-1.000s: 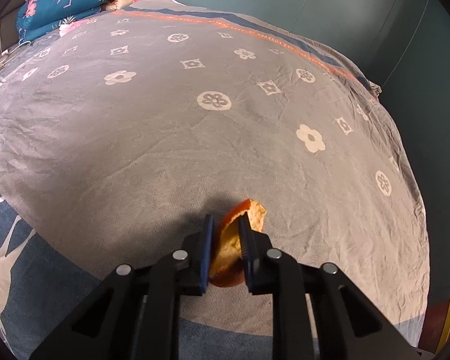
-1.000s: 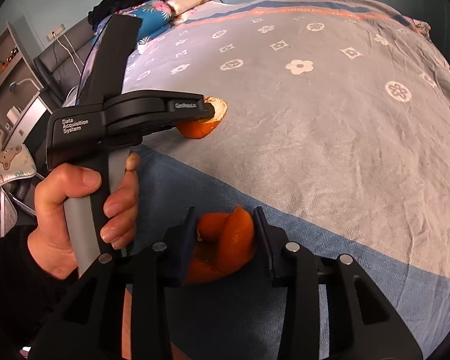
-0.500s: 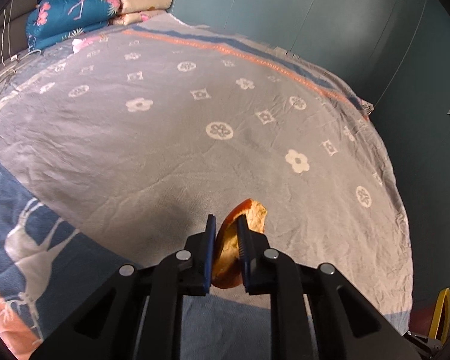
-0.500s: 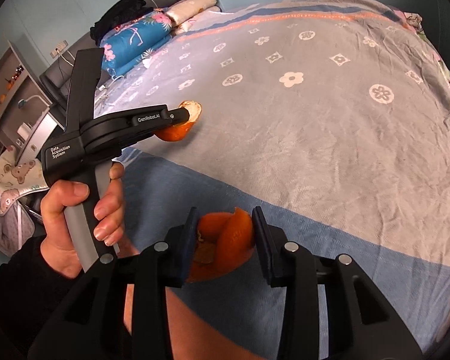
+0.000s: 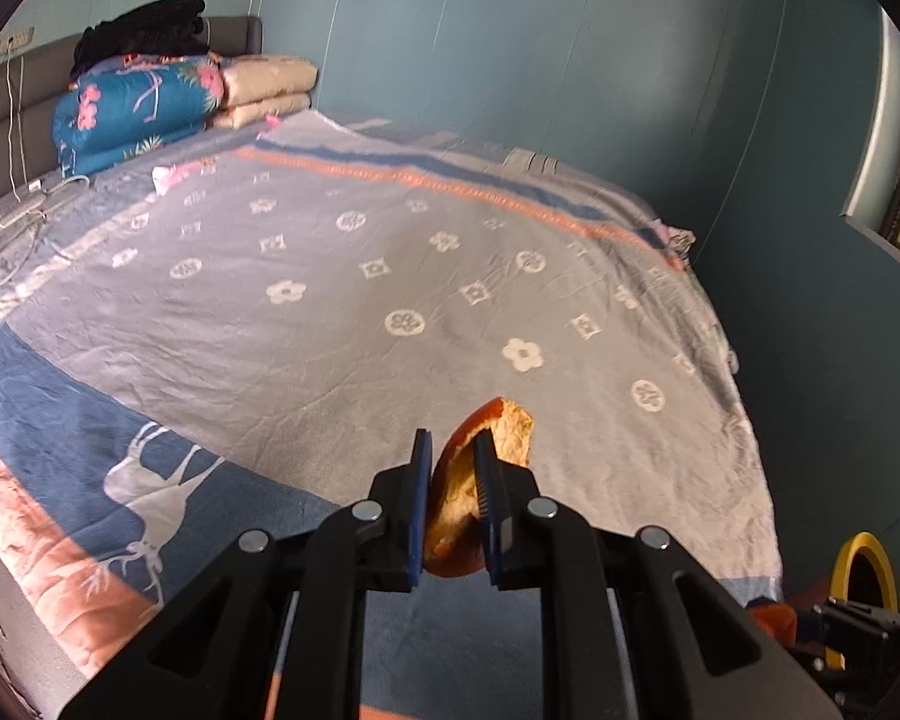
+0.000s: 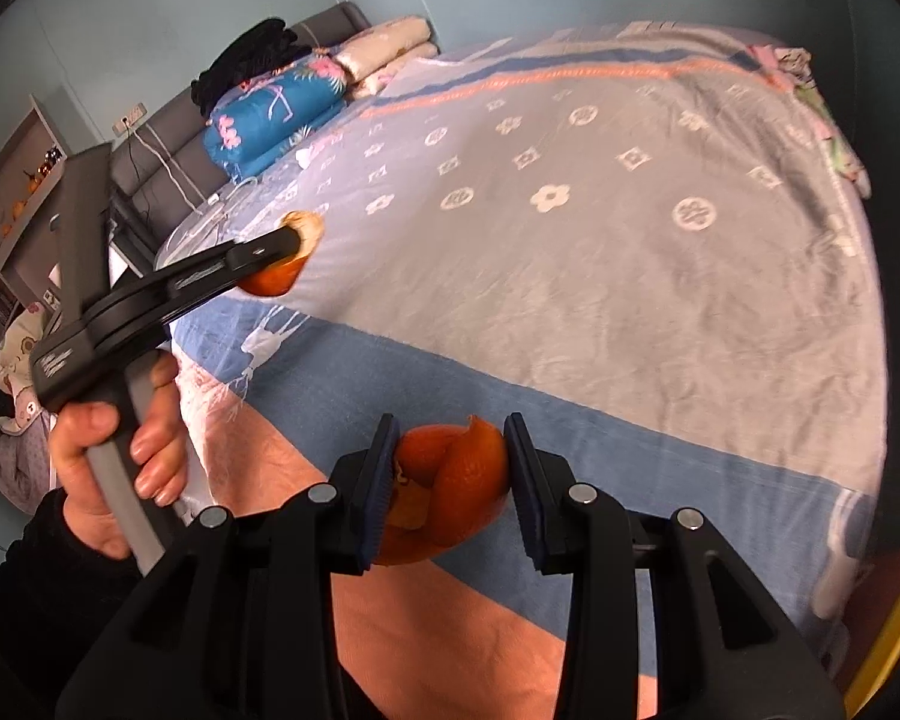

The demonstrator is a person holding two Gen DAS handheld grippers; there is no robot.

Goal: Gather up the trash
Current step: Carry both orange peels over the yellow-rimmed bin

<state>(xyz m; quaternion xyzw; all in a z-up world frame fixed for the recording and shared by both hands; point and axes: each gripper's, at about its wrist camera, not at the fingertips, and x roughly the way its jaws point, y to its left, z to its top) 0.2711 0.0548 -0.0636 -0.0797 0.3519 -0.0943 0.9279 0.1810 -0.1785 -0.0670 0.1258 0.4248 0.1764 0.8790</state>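
Observation:
My left gripper [image 5: 453, 450] is shut on a curved piece of orange peel [image 5: 501, 429], orange outside and pale inside, held in the air above the bed. It also shows in the right wrist view [image 6: 291, 240], with its peel [image 6: 276, 276], at the left. My right gripper [image 6: 450, 438] is shut on a bigger curled orange peel [image 6: 456, 474] and holds it above the near edge of the bed. Its tip and peel [image 5: 771, 618] show at the lower right of the left wrist view.
The bed has a grey flower-patterned cover [image 5: 390, 276] with a blue and salmon band [image 6: 390, 372] near me. Folded quilts [image 5: 132, 108] are stacked at the headboard. A yellow-rimmed object [image 5: 864, 570] stands on the floor past the bed's right corner. Shelves [image 6: 12, 210] stand far left.
Both grippers have lifted and pulled back from the bed, each still holding its peel. The view now takes in the bed's near edge, the wall and the yellow-rimmed object.

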